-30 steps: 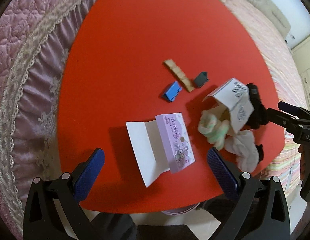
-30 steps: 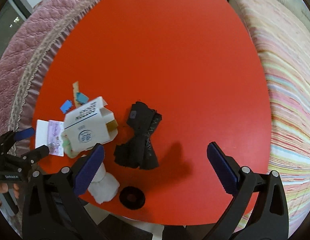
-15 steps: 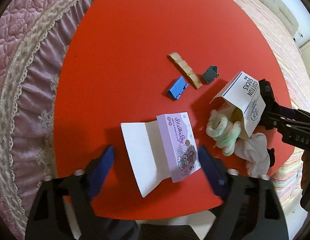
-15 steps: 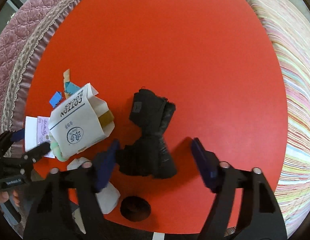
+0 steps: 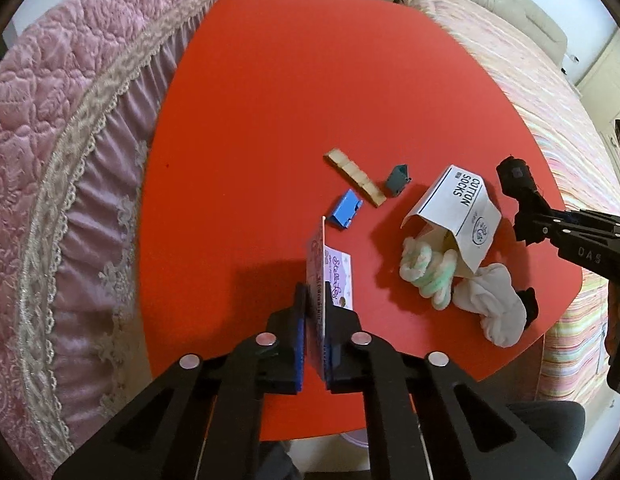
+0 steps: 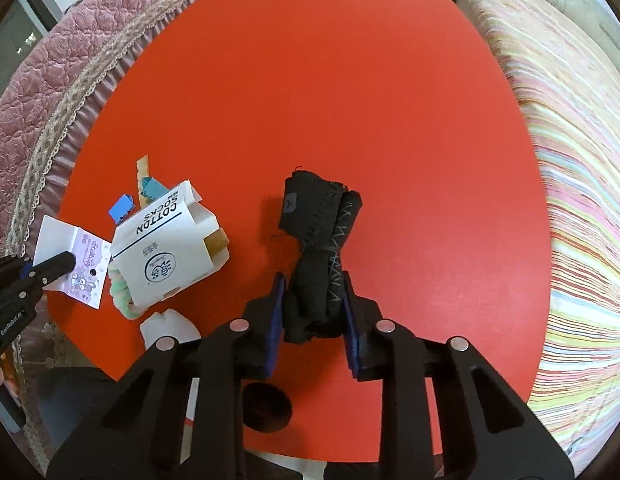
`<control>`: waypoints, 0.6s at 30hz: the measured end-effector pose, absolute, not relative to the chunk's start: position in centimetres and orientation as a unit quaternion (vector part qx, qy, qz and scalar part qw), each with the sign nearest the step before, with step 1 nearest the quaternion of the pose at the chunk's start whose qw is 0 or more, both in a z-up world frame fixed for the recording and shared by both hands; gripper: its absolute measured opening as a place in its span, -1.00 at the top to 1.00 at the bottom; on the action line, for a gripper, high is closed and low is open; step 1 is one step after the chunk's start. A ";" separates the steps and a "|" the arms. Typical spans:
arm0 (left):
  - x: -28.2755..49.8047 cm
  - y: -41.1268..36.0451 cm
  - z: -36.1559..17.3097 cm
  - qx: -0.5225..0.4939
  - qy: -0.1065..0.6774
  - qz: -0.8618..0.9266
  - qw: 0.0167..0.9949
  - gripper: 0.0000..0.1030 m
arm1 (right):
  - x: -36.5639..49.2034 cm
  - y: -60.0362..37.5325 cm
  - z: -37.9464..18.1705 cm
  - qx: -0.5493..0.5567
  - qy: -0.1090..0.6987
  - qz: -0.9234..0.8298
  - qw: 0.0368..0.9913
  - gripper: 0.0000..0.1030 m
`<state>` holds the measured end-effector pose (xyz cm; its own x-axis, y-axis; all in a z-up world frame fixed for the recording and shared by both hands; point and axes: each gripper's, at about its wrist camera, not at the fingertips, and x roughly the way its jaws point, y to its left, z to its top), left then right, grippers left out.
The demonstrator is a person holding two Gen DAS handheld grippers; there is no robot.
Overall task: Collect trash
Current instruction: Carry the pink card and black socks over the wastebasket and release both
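Now pinched edge-on in the left claw, the purple card sleeve should be lifted clear of the red worktop while the right claw, just closed on the black sock bundle, is kept firm.

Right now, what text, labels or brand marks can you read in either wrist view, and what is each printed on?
"COTTON SOCKS": white sock box, above a round logo too small to read.
"DAS": side of the right gripper, cut off.
"GenRobot.AI": side of the left gripper, small.
Purple script on the card in the left gripper: too blurred to read.

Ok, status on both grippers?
Left gripper just closed on purple card. Right gripper closing around black cloth bundle. Nothing in the way.
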<state>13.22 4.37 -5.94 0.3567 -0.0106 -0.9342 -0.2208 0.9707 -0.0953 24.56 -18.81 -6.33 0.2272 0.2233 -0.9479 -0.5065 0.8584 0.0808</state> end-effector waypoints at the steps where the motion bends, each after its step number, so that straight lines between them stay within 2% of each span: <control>1: 13.1 4.3 -5.6 -0.098 0.560 0.063 0.820 0.92 | 24.4 -18.9 -6.1 -0.122 0.572 0.237 0.776 0.51; 18: 8.9 0.7 -1.3 -0.034 0.480 0.032 0.876 0.93 | 18.7 -21.4 -0.6 -0.115 0.500 0.265 0.816 0.51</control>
<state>8.93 0.70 -1.32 0.5374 0.0246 -0.8429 -0.0891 0.9956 -0.0277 18.72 -21.44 -0.57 0.3593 0.3169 -0.8778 -0.5480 0.8330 0.0765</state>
